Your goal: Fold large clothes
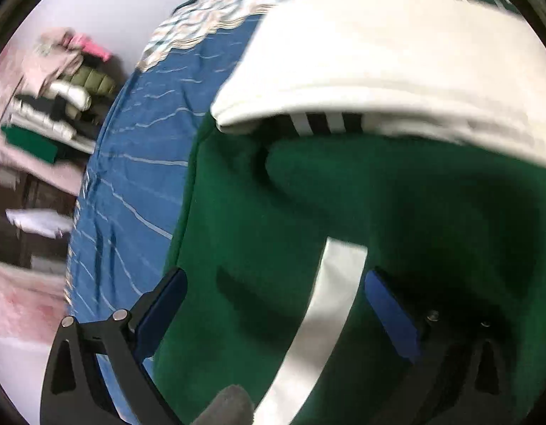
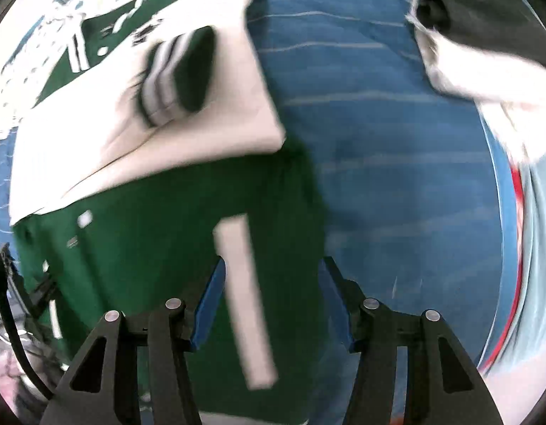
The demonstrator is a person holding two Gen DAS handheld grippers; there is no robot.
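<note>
Blue bedsheet [image 2: 379,141], green jacket [image 2: 149,248] — both jaws apart

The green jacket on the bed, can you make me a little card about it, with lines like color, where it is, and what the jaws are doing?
garment: green jacket with white sleeves and a white stripe
fold state: sleeve laid across the body, striped cuff on top
surface: blue bedsheet
left gripper: jaws open over the green cloth
right gripper: jaws open over the jacket's edge
nearby: stack of folded clothes
</note>
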